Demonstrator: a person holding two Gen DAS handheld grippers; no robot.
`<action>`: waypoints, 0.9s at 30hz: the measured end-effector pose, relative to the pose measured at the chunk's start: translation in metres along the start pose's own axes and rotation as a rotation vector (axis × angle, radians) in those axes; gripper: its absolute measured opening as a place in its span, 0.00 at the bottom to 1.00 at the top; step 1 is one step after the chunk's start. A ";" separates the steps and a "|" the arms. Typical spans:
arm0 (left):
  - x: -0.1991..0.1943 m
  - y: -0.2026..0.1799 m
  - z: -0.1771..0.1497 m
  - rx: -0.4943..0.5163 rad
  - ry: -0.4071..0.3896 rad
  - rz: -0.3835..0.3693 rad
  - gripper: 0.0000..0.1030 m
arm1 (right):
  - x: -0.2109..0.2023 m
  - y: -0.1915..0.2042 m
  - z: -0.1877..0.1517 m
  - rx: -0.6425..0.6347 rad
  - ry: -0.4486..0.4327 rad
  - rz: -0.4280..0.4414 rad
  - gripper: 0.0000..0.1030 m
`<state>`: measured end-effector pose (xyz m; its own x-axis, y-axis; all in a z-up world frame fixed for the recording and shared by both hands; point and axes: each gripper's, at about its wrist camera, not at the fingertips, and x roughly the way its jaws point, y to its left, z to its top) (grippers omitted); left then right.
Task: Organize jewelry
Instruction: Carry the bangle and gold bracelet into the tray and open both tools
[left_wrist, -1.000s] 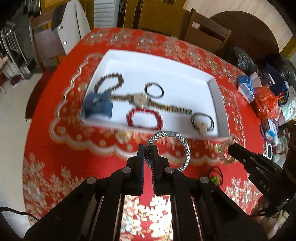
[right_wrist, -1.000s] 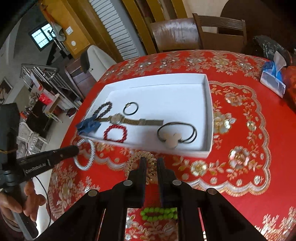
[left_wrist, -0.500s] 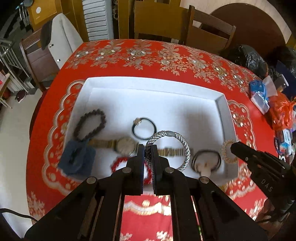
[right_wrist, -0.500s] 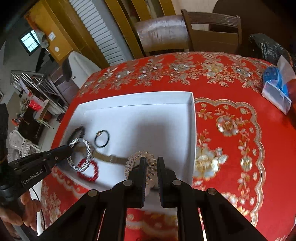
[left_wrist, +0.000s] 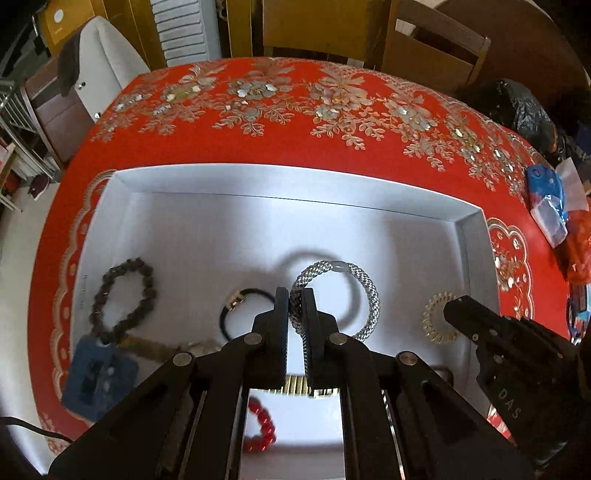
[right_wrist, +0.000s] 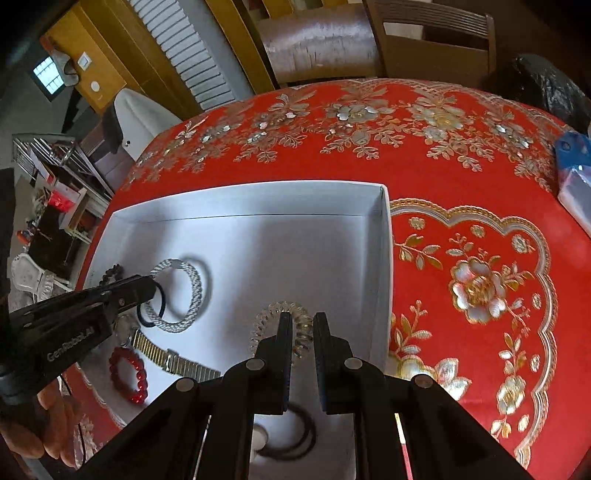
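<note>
A white shallow box lies on the red tablecloth. My left gripper is shut on a silver braided bracelet, held above the box's middle. My right gripper is shut on a gold spiral hair tie, over the box's right part. In the box lie a dark beaded bracelet, a black hair band, a gold watch, a red beaded bracelet and a blue cloth piece.
A blue and white packet and red bags sit at the table's right edge. Wooden chairs stand behind the table. A black corded item lies in the box's near right corner. A person's hand holds the left gripper.
Both grippers moved forward from the tablecloth in front of the box to over its inside and sank a little, each still carrying its ring. The items in the box stayed put.
</note>
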<state>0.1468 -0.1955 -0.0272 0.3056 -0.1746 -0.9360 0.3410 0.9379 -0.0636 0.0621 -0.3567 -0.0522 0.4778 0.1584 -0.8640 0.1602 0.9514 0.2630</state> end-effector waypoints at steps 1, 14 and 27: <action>0.004 -0.001 0.002 -0.001 0.006 -0.004 0.05 | 0.003 0.000 0.001 -0.007 0.002 -0.002 0.10; 0.011 0.004 0.003 -0.019 0.030 -0.019 0.37 | -0.020 0.001 -0.006 -0.014 -0.058 0.017 0.37; -0.050 0.012 -0.039 0.023 -0.060 0.035 0.42 | -0.070 0.020 -0.054 -0.005 -0.095 0.001 0.40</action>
<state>0.1010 -0.1636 0.0049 0.3699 -0.1598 -0.9152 0.3491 0.9368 -0.0225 -0.0152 -0.3345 -0.0100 0.5575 0.1339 -0.8193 0.1557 0.9525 0.2616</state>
